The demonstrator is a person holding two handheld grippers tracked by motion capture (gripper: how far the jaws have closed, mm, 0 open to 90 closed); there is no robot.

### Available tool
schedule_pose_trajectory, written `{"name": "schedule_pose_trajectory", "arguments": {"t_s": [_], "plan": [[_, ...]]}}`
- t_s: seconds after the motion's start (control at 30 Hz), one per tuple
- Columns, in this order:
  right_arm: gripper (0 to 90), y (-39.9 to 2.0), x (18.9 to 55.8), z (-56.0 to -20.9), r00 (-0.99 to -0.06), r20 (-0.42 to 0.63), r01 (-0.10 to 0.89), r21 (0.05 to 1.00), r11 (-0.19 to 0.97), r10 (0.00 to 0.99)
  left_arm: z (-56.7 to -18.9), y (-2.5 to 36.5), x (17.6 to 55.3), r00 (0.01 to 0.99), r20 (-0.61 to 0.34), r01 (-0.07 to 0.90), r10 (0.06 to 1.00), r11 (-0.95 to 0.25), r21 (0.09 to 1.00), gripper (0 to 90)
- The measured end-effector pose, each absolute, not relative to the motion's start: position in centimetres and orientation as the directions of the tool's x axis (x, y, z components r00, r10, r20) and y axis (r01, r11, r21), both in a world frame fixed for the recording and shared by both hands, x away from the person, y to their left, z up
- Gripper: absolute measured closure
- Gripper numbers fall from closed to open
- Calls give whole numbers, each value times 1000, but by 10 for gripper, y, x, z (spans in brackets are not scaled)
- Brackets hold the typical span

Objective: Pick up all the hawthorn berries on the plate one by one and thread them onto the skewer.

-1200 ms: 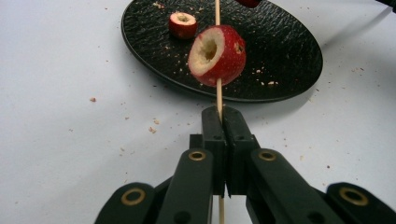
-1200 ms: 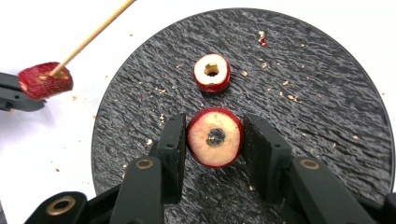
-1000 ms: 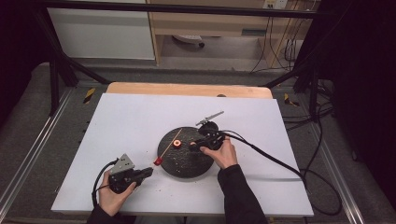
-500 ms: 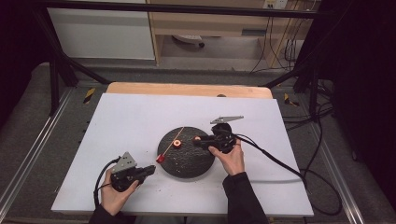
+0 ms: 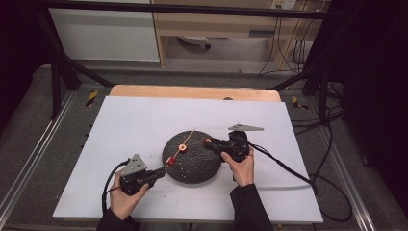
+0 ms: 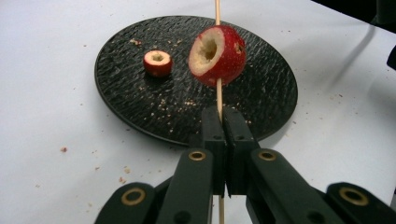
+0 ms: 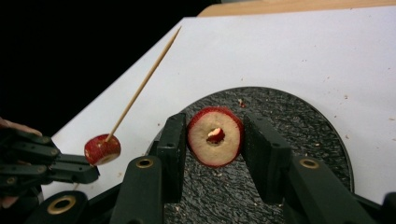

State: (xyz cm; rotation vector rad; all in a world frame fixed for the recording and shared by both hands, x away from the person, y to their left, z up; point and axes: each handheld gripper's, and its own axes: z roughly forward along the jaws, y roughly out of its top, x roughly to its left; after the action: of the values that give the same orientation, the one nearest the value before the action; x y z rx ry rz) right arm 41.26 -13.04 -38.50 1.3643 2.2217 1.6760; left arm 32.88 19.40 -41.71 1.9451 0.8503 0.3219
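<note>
A thin wooden skewer [image 6: 217, 95] is clamped in my left gripper [image 6: 223, 114], whose jaws are shut on it near the front left rim of the black round plate [image 6: 140, 102]. One cored red fruit [image 6: 217, 55] is threaded on the skewer just beyond the jaws. In the high view the left gripper [image 5: 161, 172] sits left of the plate [image 5: 192, 168], and the skewer [image 5: 188, 137] slants up over it. A small red fruit slice [image 6: 157, 63] lies on the plate. My right gripper [image 7: 215, 120] is shut on a second cored red fruit [image 7: 215, 136] above the plate's right side.
The plate [image 7: 289, 121] rests on a white tabletop [image 5: 144, 120] with crumbs around it. A black cable [image 5: 284, 168] trails from the right gripper across the table's right part. A wooden strip [image 5: 192, 91] runs along the far edge.
The right gripper has moved to the right over the plate's right edge, carrying its fruit. The left gripper and skewer have stayed put.
</note>
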Motion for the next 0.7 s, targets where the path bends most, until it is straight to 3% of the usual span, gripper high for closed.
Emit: {"name": "schedule_pose_trajectory", "arguments": {"t_s": [0.27,0.7], "plan": [[617,-137,409,-390,-584,501,576,810,-108,639,-416,188,331,719,-129,426,683,-287,858,884],[617,-134,403,-393,-575,523,504,832,-231,630,-413,179,334,719,-132,416,682,-270,868,884]]}}
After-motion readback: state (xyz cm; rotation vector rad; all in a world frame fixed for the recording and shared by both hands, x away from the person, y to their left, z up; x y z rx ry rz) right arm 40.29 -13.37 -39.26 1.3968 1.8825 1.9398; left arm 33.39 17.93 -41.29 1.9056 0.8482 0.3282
